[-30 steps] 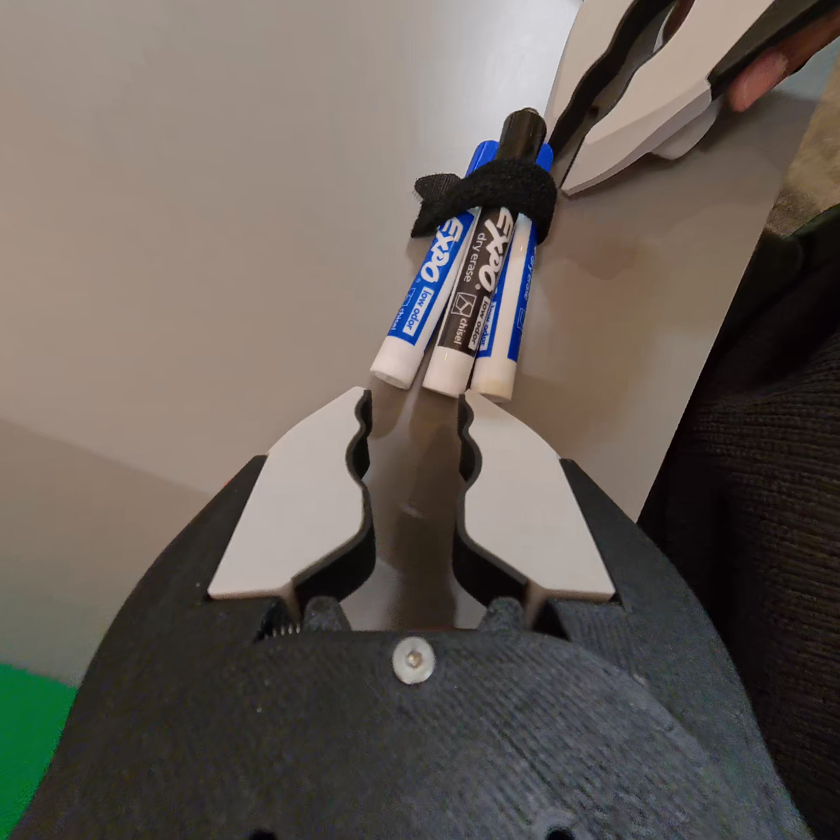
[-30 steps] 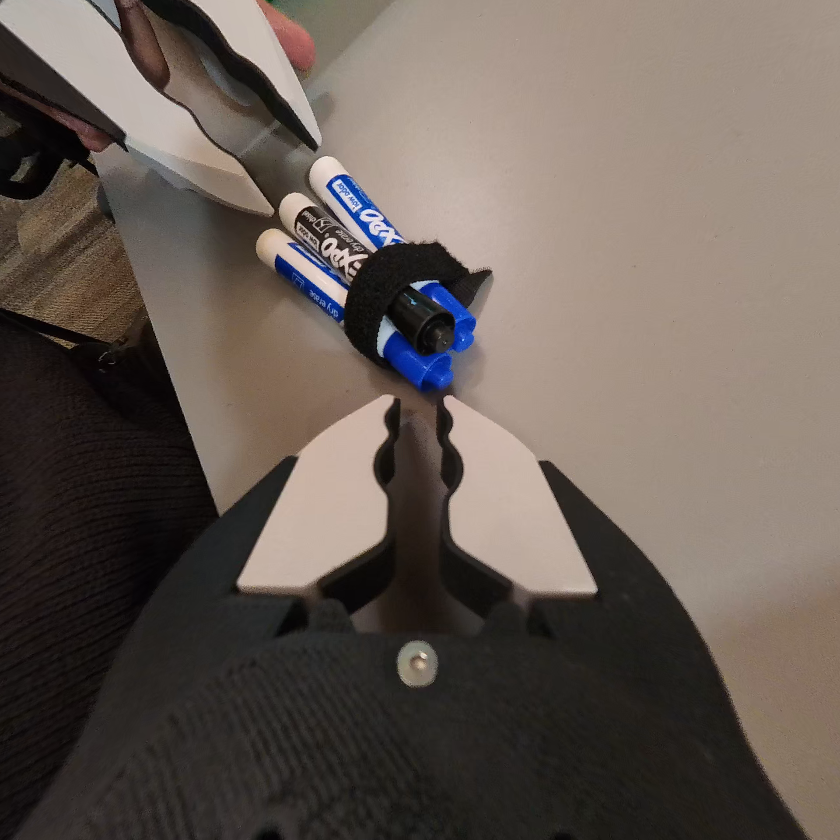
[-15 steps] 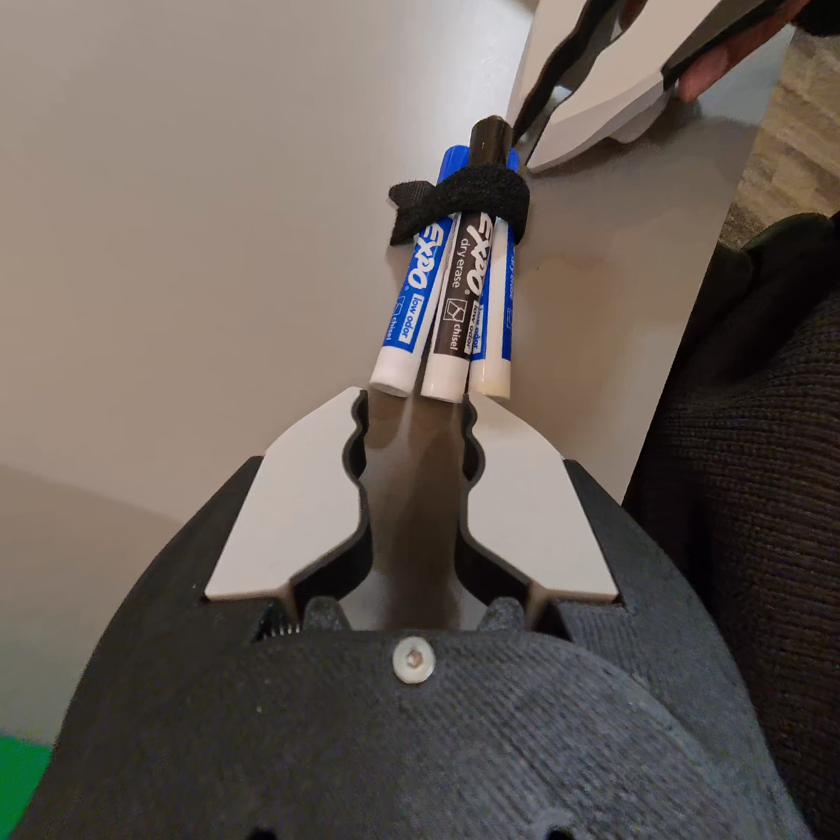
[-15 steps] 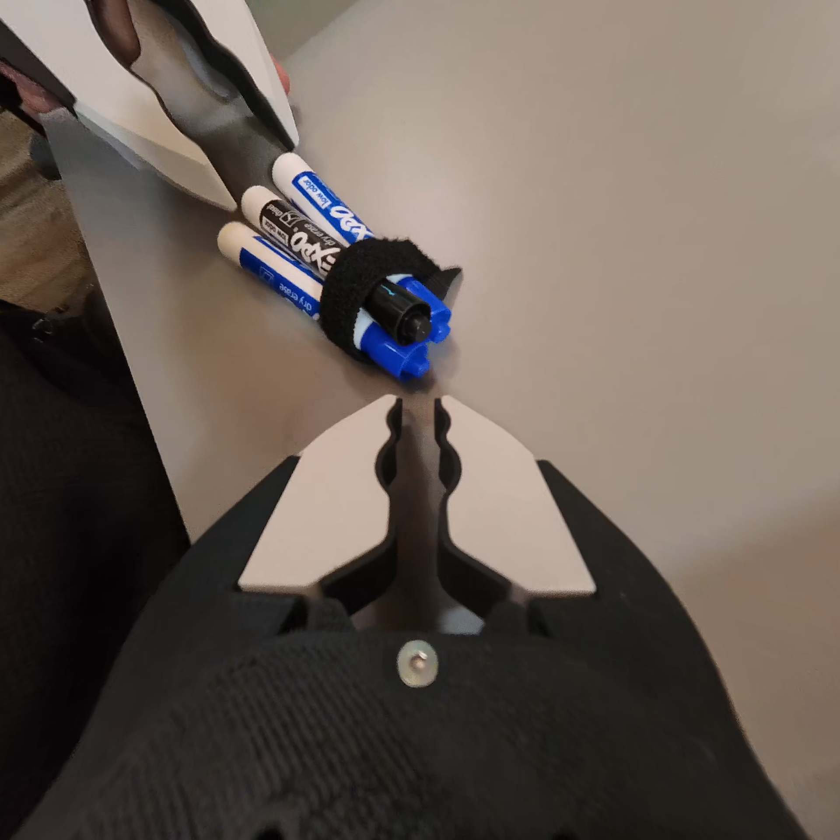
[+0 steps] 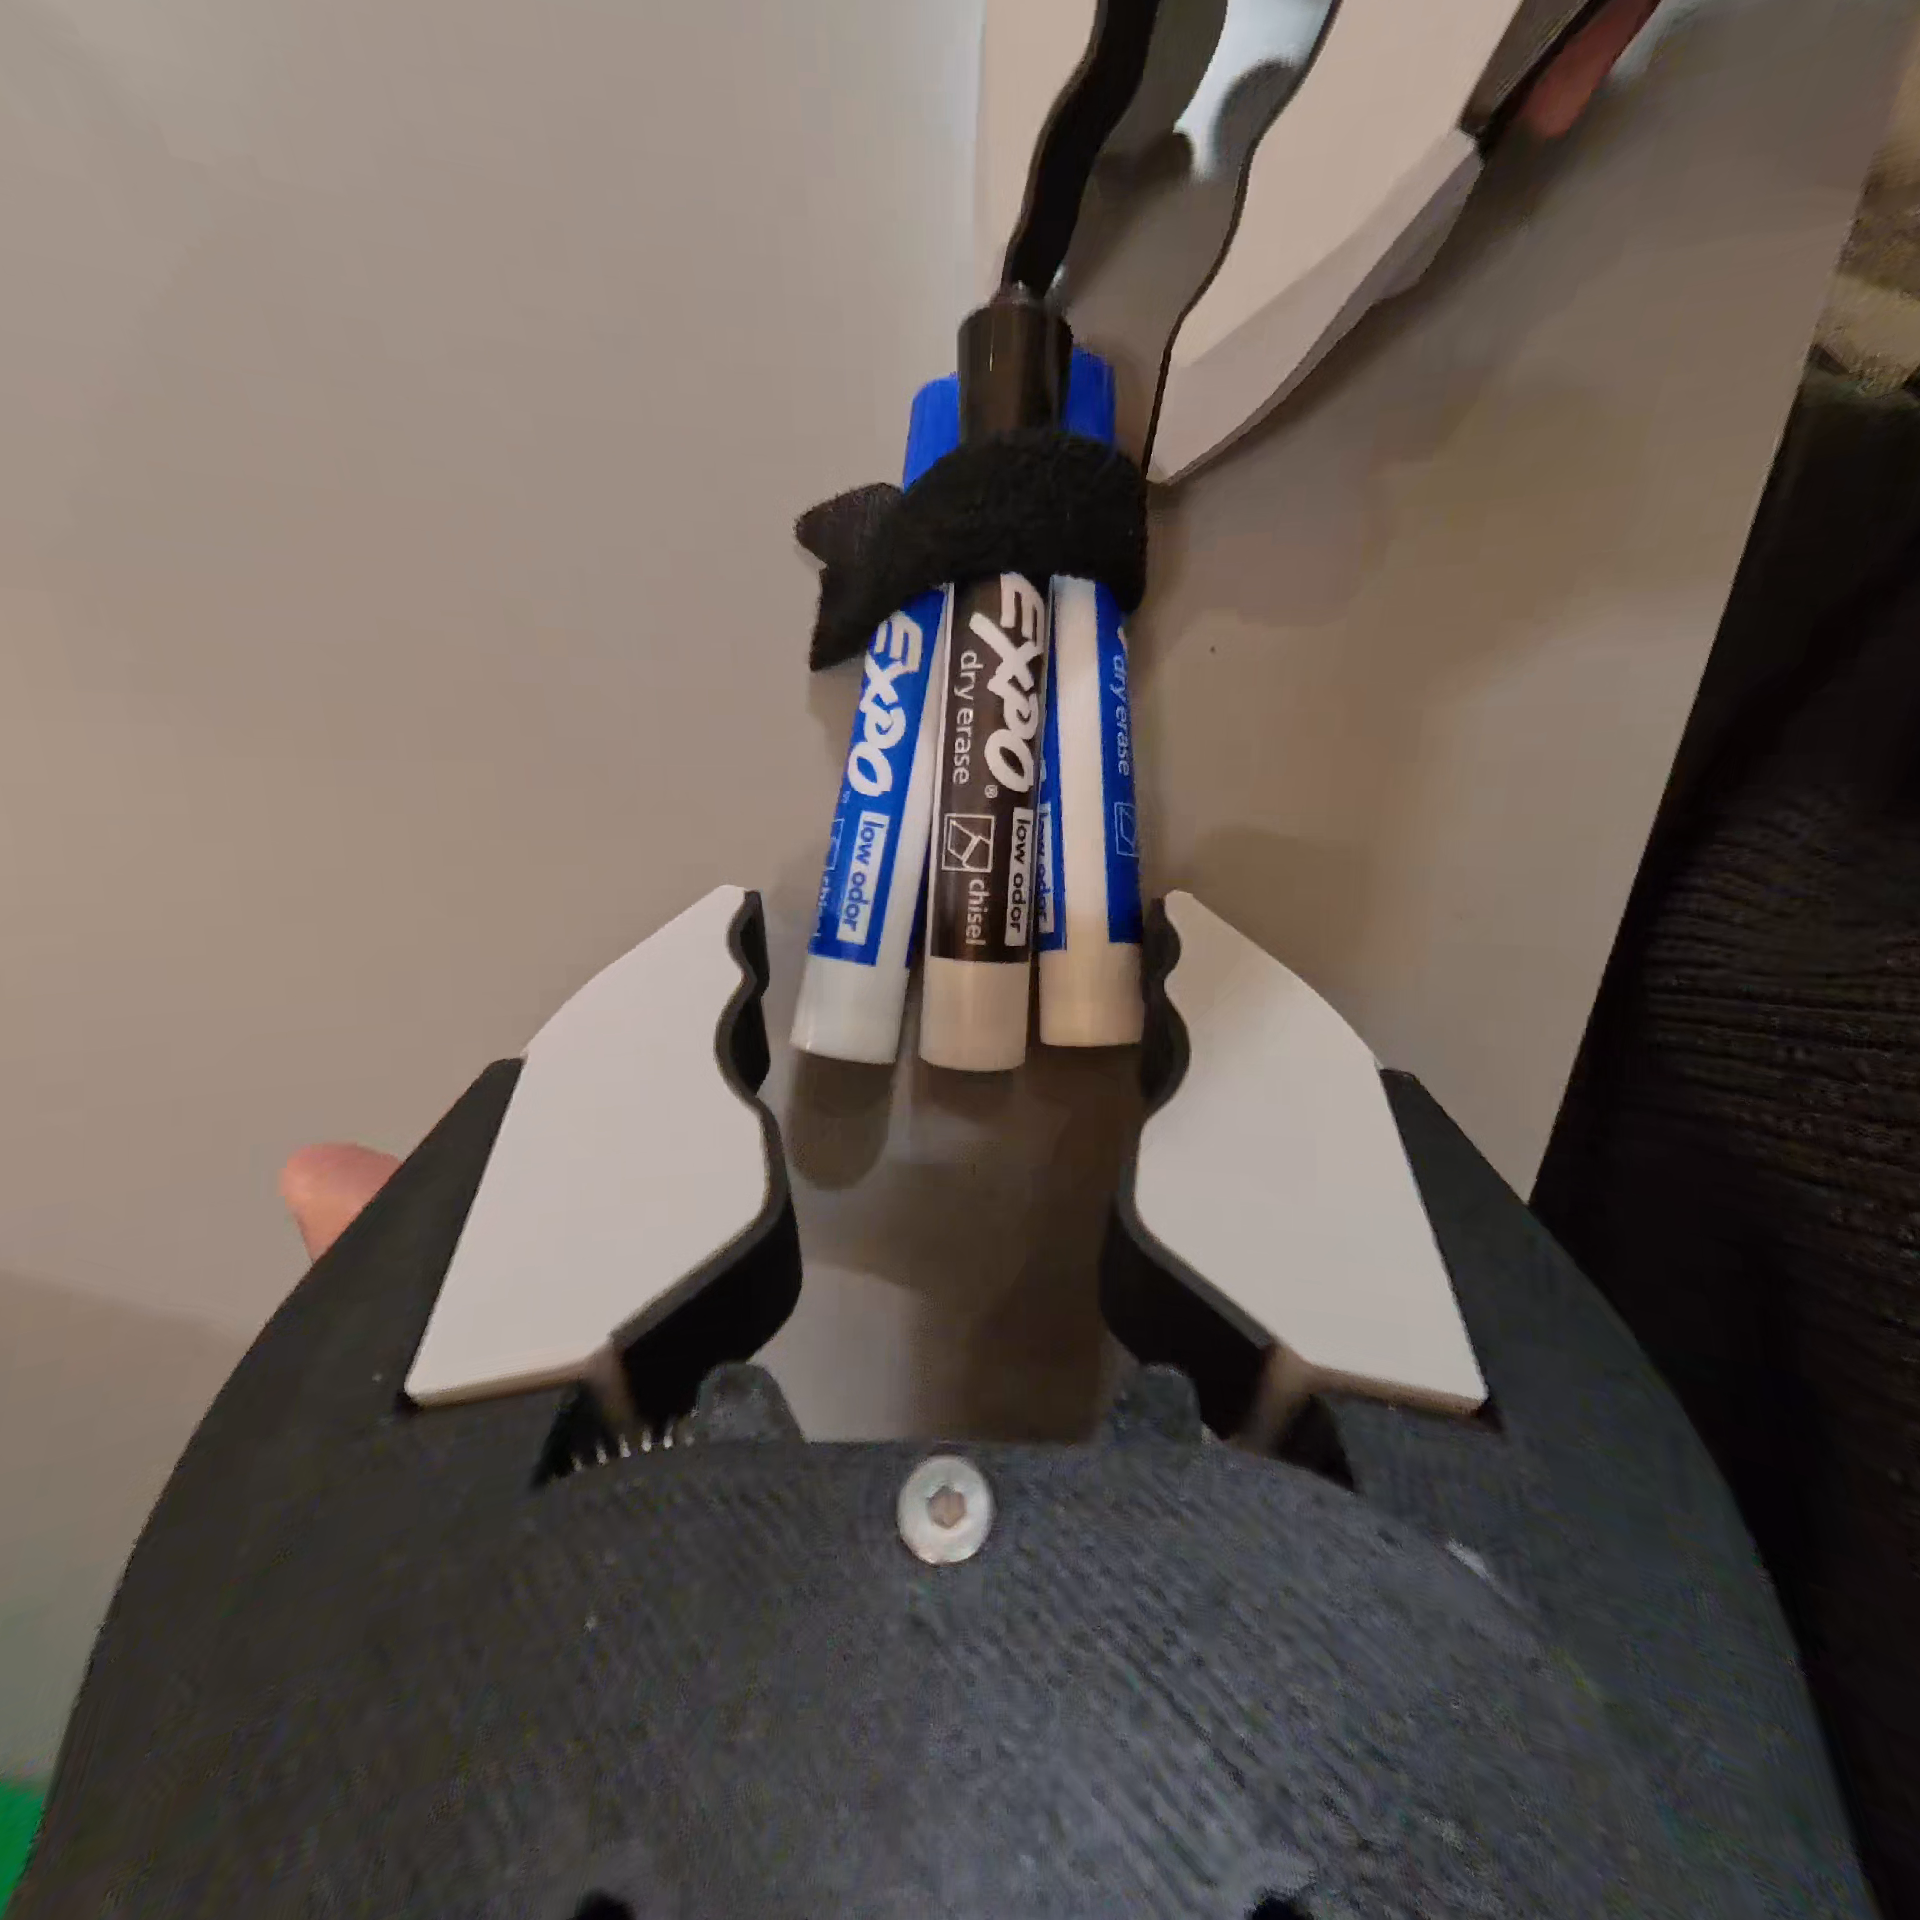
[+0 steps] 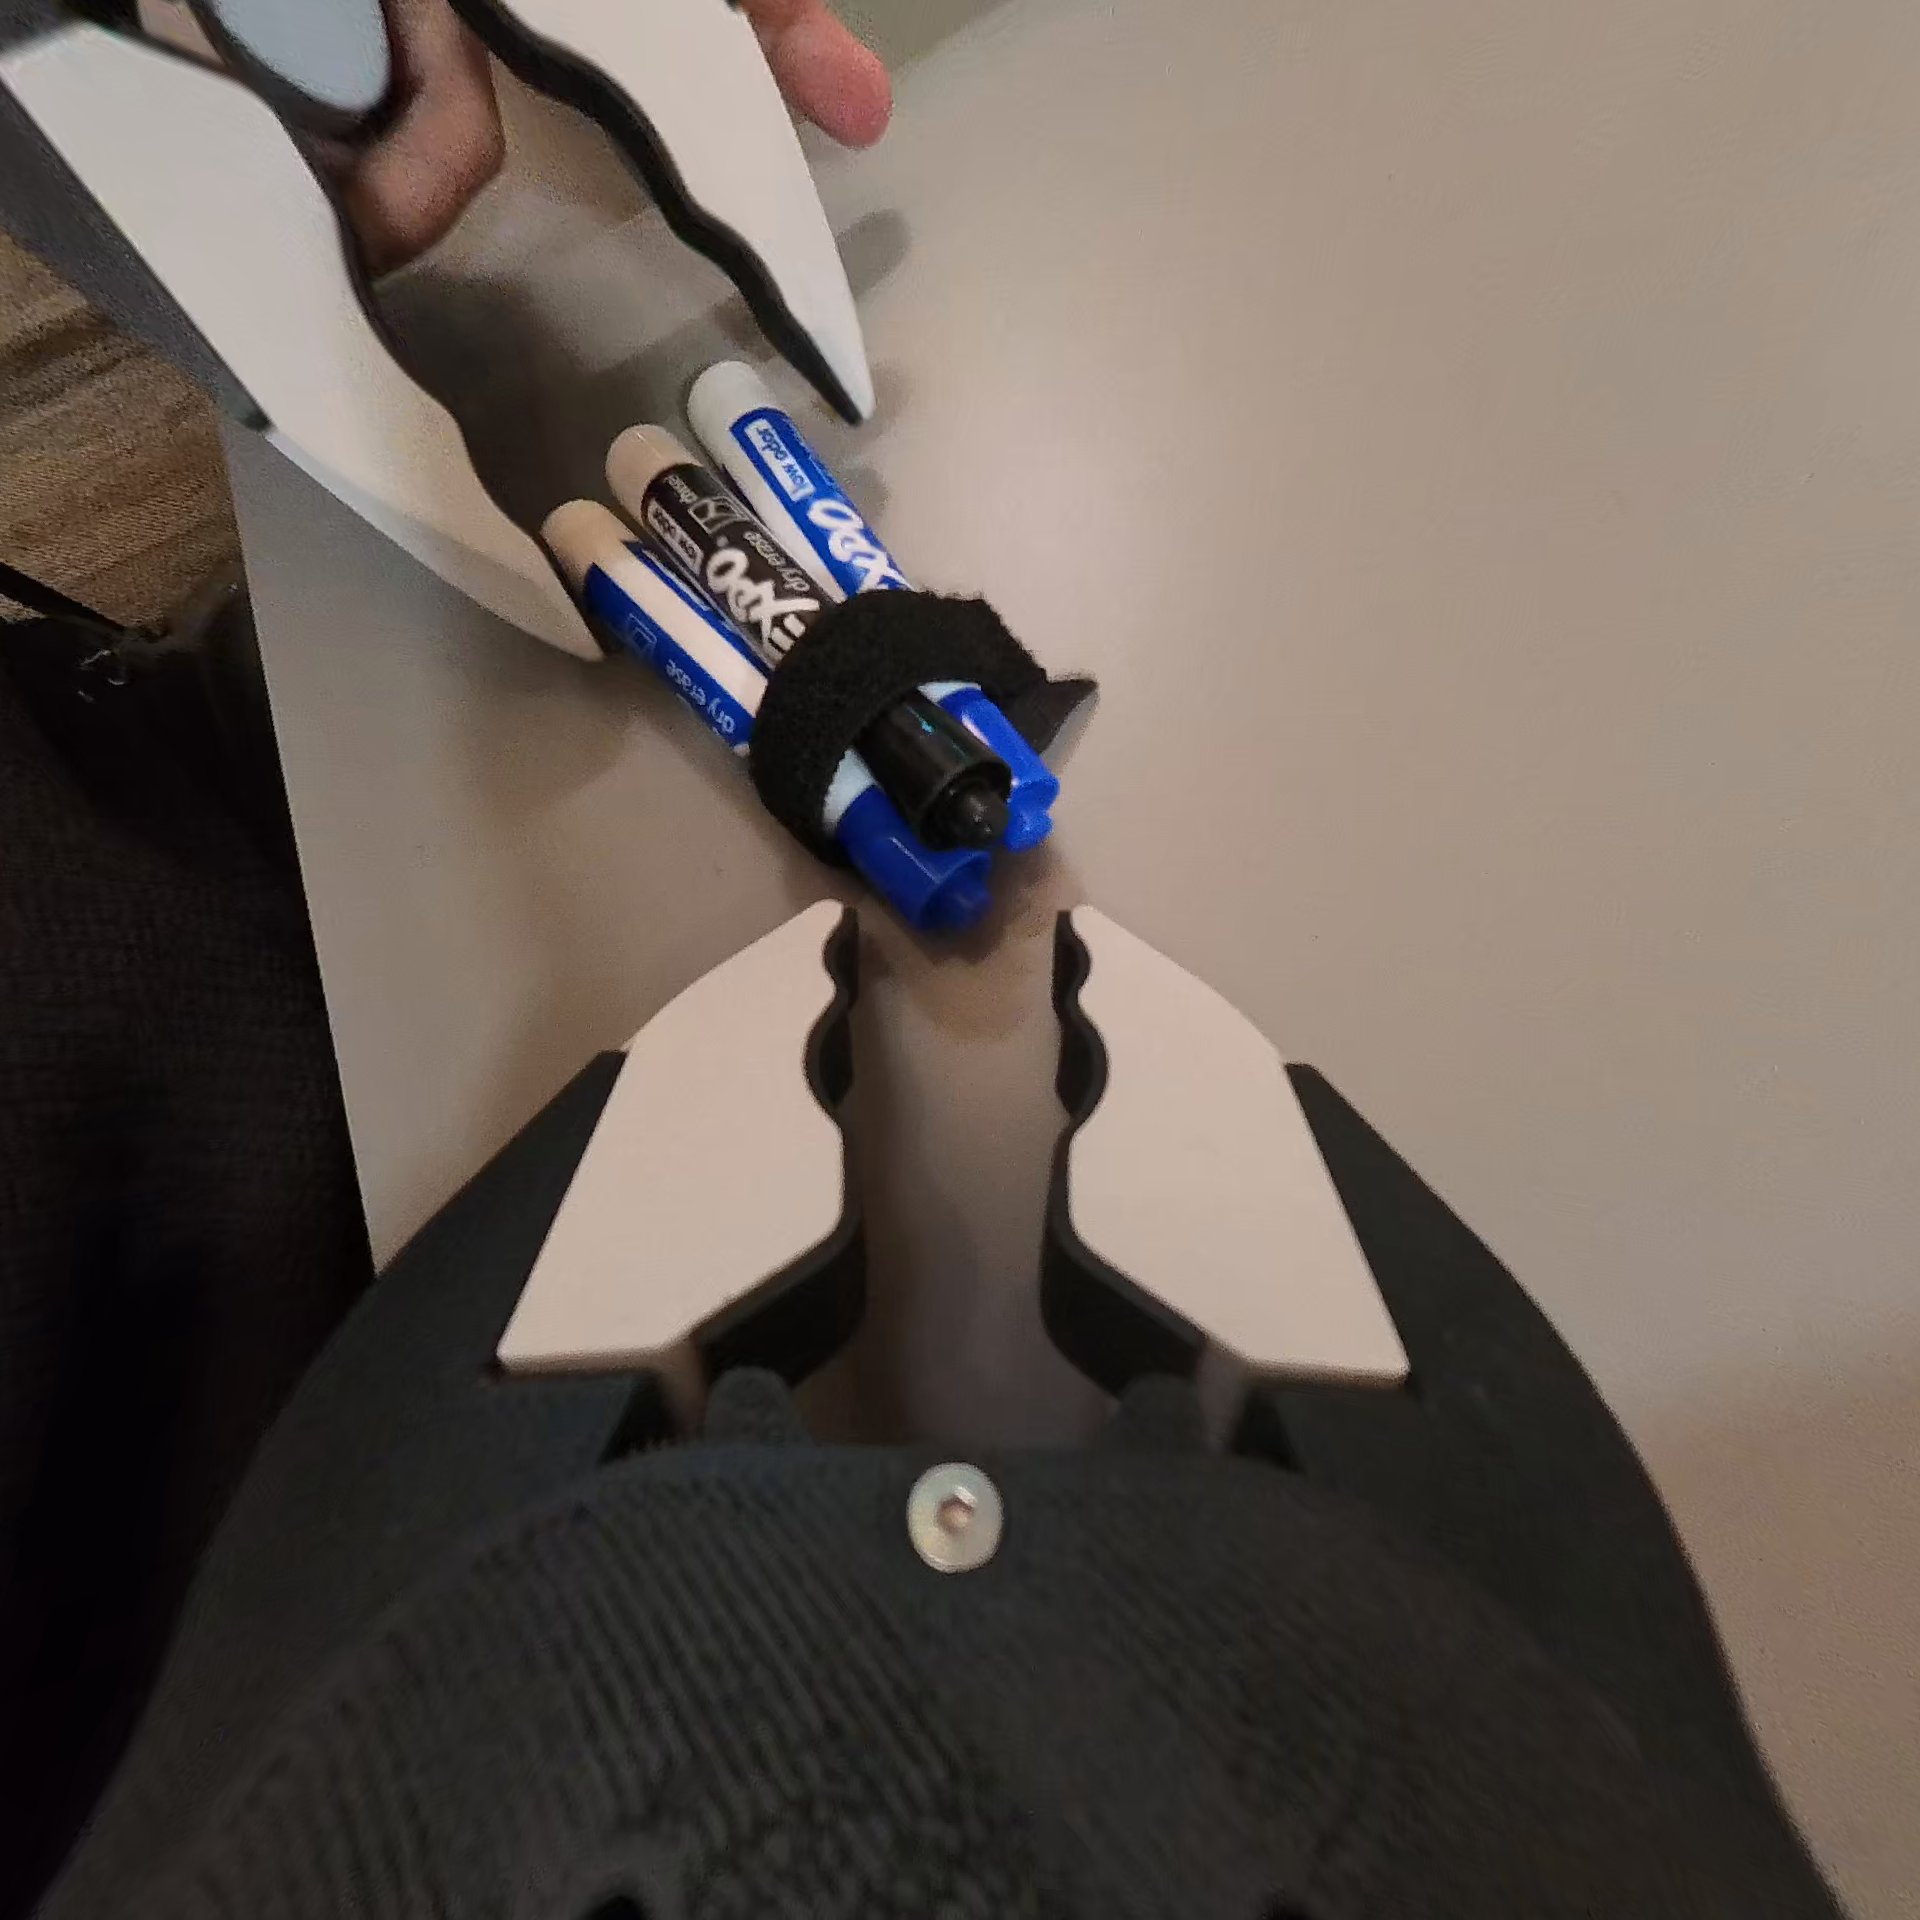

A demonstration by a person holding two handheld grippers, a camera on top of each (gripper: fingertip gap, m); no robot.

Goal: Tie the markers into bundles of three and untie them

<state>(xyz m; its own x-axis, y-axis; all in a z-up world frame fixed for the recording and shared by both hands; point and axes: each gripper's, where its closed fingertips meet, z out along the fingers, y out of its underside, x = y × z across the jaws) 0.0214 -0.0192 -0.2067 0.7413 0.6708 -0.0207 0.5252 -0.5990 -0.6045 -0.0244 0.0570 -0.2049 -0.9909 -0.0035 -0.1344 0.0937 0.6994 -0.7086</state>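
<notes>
**Inspector:** State the position of the bundle.

**Observer:** A bundle of three markers [image 5: 966,821] lies flat on the grey table [image 5: 416,520], near the table's edge by a person in a dark knit garment [image 5: 1766,1039]. There are two blue markers with a black marker [image 6: 748,561] on top of them. A black hook-and-loop strap [image 5: 987,520] wraps them near the capped ends, with its loose tail sticking out to one side.

**Inspector:** Left gripper?

**Observer:** The left gripper [image 5: 951,925] has its fingers spread wide. The white butt ends of the markers sit between the fingertips. Whether the right-hand tip touches the nearest blue marker, I cannot tell; a clear gap shows on the other side. A fingertip of the holding hand [image 5: 332,1190] shows at the gripper's left flank.

**Inspector:** Right gripper?

**Observer:** The right gripper [image 6: 956,925] is also parted, less widely. It sits at the opposite end of the bundle, its tips just beside the blue caps [image 6: 925,873] and the black cap [image 6: 951,795]. No contact is visible in the right wrist view. In the left wrist view, one of its dark-edged fingers appears to meet the black cap's tip, but contact cannot be confirmed.

**Inspector:** Anything held?

**Observer:** Neither gripper is clamped on anything. The bundle rests on the table between the two.
</notes>
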